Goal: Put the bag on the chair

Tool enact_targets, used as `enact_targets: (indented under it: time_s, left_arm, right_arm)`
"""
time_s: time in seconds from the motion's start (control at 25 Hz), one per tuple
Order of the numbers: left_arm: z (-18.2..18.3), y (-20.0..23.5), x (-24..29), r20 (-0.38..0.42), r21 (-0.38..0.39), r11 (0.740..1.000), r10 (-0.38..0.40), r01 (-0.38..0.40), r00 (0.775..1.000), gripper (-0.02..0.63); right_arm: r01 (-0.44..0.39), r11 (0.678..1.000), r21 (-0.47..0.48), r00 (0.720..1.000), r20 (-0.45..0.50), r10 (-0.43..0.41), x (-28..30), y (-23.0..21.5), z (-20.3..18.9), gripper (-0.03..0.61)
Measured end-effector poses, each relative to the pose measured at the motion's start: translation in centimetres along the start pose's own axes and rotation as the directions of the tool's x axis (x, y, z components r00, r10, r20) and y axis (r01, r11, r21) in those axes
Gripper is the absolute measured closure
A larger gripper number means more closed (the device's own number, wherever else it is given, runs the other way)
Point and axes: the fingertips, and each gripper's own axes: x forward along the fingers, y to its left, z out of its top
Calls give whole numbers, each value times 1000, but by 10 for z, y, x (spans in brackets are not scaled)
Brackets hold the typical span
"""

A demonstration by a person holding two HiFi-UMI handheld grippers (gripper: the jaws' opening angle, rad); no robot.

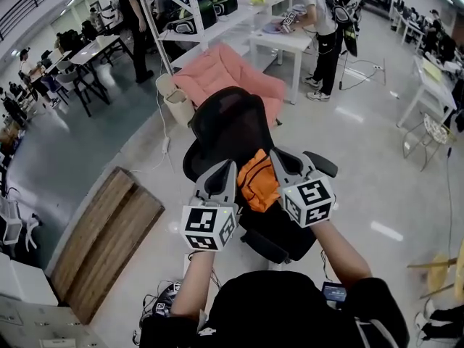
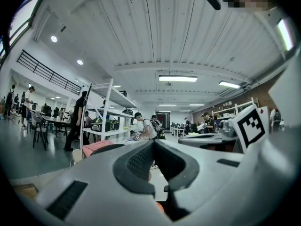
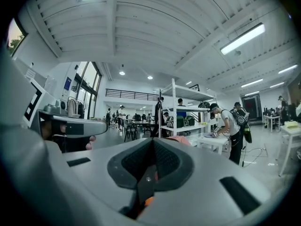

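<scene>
An orange bag (image 1: 258, 181) hangs between my two grippers, just over the seat (image 1: 281, 232) of a black mesh office chair (image 1: 232, 122). My left gripper (image 1: 229, 168) holds the bag's left side and my right gripper (image 1: 280, 156) its right side. In the left gripper view the jaws (image 2: 154, 144) meet, with a dark strap and a bit of orange cloth (image 2: 160, 206) showing below them. The right gripper view shows the jaws (image 3: 152, 142) shut on a black strap (image 3: 146, 182), orange cloth beneath. Most of the bag is hidden in both gripper views.
A pink cushioned seat (image 1: 233, 75) and a white bin (image 1: 177, 97) stand behind the chair. A wooden board (image 1: 101, 238) lies on the floor at left. A white table (image 1: 284, 40) with a person (image 1: 320, 27) at it and a shelf rack (image 1: 190, 9) are farther back.
</scene>
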Motion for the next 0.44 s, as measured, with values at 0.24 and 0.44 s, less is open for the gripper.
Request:
enact_targets:
  time_s: [0.24,0.44]
  left_arm:
    - [5,0,-16,11,8,1000,-22,22,1000,603]
    - [2,-3,-28,7,7,999,-35,35,999,602]
  right_arm:
    - [25,1000,-16,1000,9,-25,-13,14,6,577]
    - [28,999,-18,1000,1,-28,-18,24,3,577]
